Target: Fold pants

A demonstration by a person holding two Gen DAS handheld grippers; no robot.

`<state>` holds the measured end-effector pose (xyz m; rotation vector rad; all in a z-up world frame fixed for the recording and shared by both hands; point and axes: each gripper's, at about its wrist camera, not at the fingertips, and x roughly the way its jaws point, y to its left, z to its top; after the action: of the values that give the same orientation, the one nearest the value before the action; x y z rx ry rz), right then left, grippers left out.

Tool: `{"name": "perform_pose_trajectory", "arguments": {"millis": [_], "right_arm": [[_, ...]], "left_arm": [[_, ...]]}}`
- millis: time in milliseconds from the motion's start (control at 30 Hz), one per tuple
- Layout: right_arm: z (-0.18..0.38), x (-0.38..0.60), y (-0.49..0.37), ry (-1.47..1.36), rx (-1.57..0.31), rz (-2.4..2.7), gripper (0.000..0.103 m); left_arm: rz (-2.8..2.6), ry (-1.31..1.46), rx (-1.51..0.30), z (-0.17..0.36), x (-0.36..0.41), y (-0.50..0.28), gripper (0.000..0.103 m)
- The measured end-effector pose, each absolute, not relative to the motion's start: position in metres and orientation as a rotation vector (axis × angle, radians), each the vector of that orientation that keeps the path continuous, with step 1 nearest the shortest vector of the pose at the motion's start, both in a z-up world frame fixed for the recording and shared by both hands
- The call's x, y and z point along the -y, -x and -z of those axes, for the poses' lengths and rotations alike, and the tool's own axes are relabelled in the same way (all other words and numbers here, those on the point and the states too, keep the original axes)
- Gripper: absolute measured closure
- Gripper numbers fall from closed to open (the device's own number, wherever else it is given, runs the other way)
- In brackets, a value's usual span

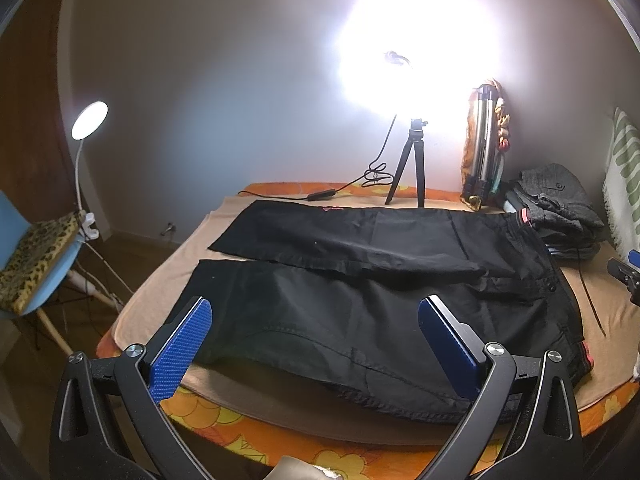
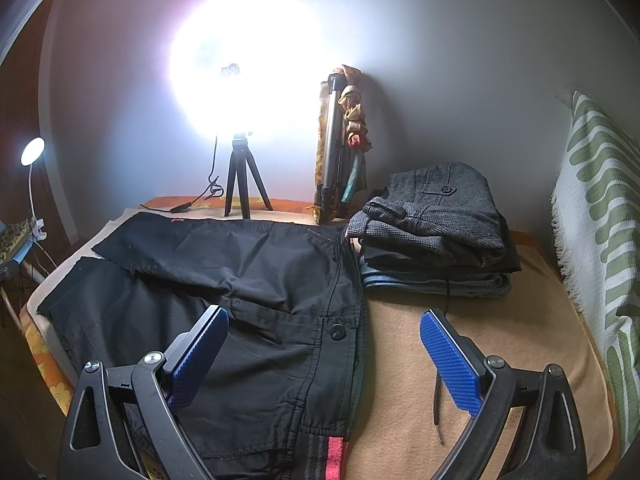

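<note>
Black pants (image 1: 360,280) lie flat on the bed (image 2: 500,340); left gripper (image 1: 316,344) and right gripper (image 2: 324,356) hover wide open, empty. I'd pinch the near leg's hem and waistband together, folding evenly toward the tripod (image 1: 412,164).

Bed (image 2: 500,344) under your grippers, tan blanket on top.
Black pants (image 1: 360,288) spread flat ahead of both tools; folded clothes stack (image 2: 436,236) beyond your right tool, small tripod (image 2: 240,184) at far edge.

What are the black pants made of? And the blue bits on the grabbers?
The black pants look like thin woven cloth, matte, maybe cotton: they crease softly and show stitched seams. The blue pads on the left gripper and right gripper look like rubber or plastic, with a bumpy grid for grip.
</note>
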<state>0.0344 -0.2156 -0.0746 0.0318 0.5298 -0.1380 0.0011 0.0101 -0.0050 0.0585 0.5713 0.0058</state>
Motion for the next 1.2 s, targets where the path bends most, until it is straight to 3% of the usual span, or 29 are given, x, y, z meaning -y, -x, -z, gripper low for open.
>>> {"name": "perform_pose_trajectory", "arguments": {"millis": [833,1200], "right_arm": [[0.055,0.201,-0.020,-0.018,-0.489,0.081,0.005],[0.095,0.177,-0.017,0.068,-0.591,-0.092,0.012]], "left_arm": [[-0.079,-0.017,-0.595,0.008,-0.065,-0.003,0.000],[-0.154,0.071,-0.733,0.051,-0.129,-0.014,0.001]]}}
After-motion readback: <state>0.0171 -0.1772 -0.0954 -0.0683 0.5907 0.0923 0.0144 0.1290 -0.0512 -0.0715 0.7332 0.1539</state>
